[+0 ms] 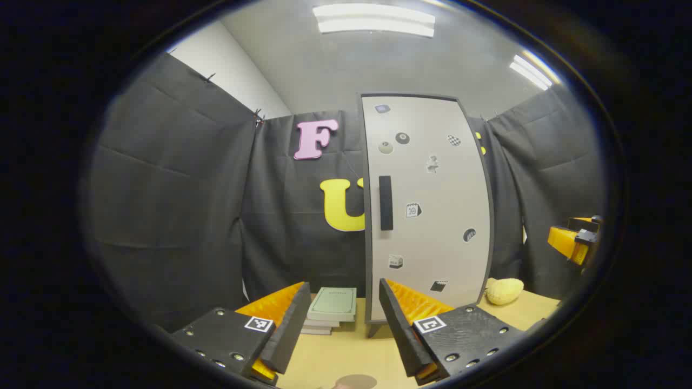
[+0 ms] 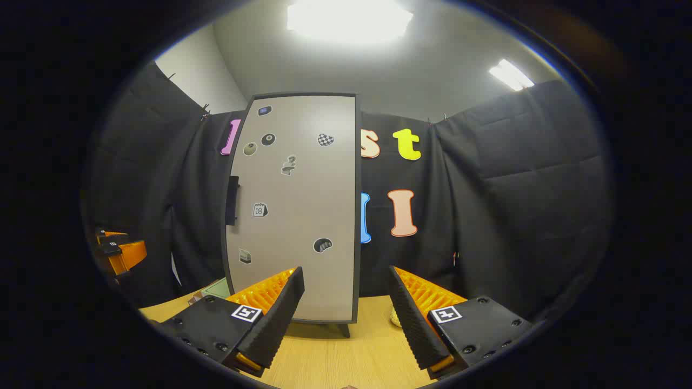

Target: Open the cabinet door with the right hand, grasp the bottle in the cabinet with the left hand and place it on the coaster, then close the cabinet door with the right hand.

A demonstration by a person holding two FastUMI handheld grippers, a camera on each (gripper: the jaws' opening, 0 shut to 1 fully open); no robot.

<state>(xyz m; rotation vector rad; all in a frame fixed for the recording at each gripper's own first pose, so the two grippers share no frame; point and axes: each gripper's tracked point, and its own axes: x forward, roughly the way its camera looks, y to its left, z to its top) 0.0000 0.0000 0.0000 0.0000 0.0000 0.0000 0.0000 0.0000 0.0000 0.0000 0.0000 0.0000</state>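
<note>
The cabinet (image 1: pixel 427 208) stood on the counter (image 1: pixel 346 356) with its door (image 2: pixel 297 210) closed, handle (image 1: pixel 385 202) at its left edge. The left gripper (image 1: pixel 340 324) was wide and empty, facing the handle. The right gripper (image 2: pixel 346 308) was also wide and empty. Books (image 1: pixel 331 308) lay left of the cabinet, a yellow thing (image 1: pixel 504 290) to its right. A coaster (image 1: pixel 356 382) edged in at the bottom

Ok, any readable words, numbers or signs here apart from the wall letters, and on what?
"10": calendar sticker on the cabinet door.
Billiard-ball sticker: number too small to read.
Green book cover: print too blurred.
Other door stickers: pictures, no text.
</note>
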